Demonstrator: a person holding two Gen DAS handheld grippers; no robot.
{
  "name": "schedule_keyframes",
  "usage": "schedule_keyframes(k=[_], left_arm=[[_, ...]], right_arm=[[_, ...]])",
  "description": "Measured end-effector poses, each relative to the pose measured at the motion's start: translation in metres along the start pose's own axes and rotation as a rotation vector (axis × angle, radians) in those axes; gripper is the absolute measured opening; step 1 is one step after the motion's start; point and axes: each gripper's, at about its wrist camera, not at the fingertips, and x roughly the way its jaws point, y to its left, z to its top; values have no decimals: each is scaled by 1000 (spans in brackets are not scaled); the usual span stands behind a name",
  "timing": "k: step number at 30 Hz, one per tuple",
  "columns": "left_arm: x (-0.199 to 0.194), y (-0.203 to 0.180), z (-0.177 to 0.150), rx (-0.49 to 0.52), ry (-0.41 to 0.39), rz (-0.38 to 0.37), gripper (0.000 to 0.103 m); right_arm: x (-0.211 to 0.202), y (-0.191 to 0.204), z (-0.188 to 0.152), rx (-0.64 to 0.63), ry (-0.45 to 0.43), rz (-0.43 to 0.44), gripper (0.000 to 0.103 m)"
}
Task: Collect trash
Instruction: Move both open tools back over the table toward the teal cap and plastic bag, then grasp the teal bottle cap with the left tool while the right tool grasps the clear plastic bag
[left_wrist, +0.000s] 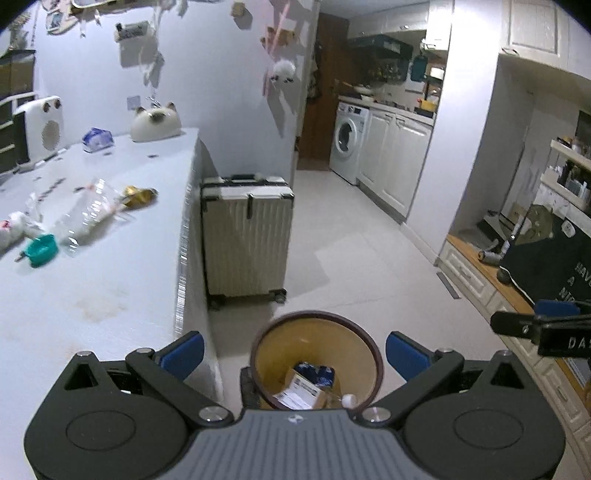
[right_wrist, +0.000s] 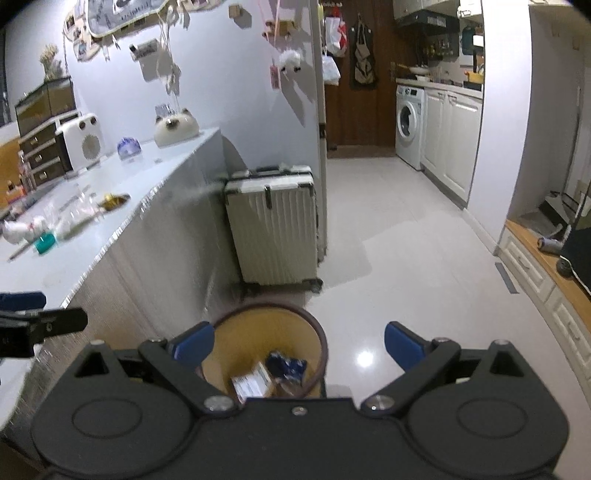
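Holding both tools above the floor beside the counter, we see the left gripper (left_wrist: 294, 354) with its blue-padded fingers spread wide apart and nothing between them. Directly under it stands the round yellow trash bin with a dark brown rim (left_wrist: 373, 349), which already holds a cardboard box with a white label (left_wrist: 299, 392), a crumpled blue wrapper (left_wrist: 314, 371) and a small white cap (left_wrist: 349, 399). Our right gripper (right_wrist: 299, 349) is likewise parted and empty, hanging over the same bin's right side.

More trash lies on the long white countertop (left_wrist: 110, 288) to our left: a crushed clear plastic bottle (left_wrist: 86, 214), a gold foil wrapper (left_wrist: 138, 195) just beside its far end, a teal bottle cap (left_wrist: 42, 249) near its close end, and crumpled white paper (left_wrist: 13, 229) at the frame's edge. A cream ribbed hard-shell suitcase (left_wrist: 247, 236) stands on the floor against the counter's end, beyond the bin.
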Motion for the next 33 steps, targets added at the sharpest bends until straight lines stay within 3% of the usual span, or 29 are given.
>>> schedule_keyframes(k=[17, 24, 30, 33], left_arm=[[-43, 124, 31, -21, -123, 217, 103], [-33, 182, 53, -22, -162, 329, 103], [2, 226, 78, -71, -164, 325, 103], [23, 243, 87, -85, -159, 297, 103]], right_arm=[[34, 73, 32, -30, -66, 124, 103], [56, 114, 49, -67, -94, 140, 103], [71, 144, 69, -36, -102, 233, 103], [75, 160, 77, -85, -165, 301, 103]])
